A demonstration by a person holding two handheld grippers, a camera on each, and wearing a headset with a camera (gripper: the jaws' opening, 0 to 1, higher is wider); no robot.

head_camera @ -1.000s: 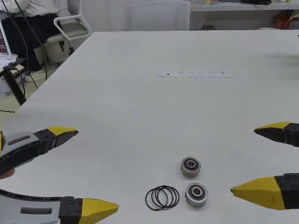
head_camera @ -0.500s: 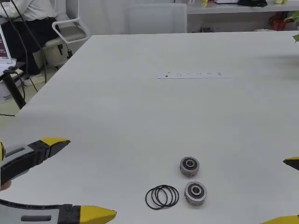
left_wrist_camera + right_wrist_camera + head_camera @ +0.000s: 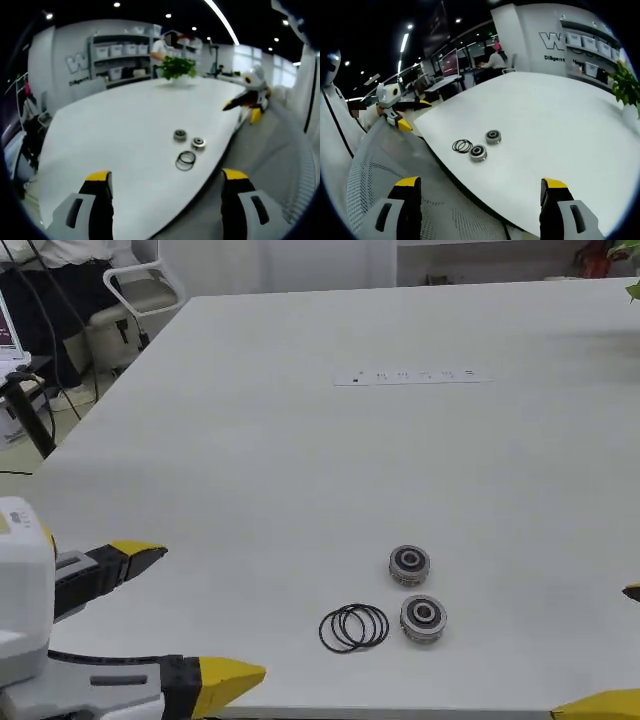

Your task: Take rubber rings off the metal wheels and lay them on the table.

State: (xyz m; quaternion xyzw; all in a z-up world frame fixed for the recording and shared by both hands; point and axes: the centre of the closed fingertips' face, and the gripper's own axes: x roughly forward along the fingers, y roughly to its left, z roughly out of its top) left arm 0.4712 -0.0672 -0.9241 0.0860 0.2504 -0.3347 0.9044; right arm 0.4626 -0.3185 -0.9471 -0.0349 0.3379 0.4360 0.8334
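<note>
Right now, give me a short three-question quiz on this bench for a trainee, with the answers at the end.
1. True or false: the left gripper is shut.
2. How many metal wheels stand on the table? A one, B two, C four.
3. Fill in: in the head view, the rubber rings lie to the ___ of the nearer wheel.
Key: 1 false, it is open; 2 B; 3 left.

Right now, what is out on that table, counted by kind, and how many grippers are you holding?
Metal wheels: 2
Piles of black rubber rings: 1 (the rings overlap, so their number is unclear)
Grippers: 2, the left gripper and the right gripper, both open
Total: 5
</note>
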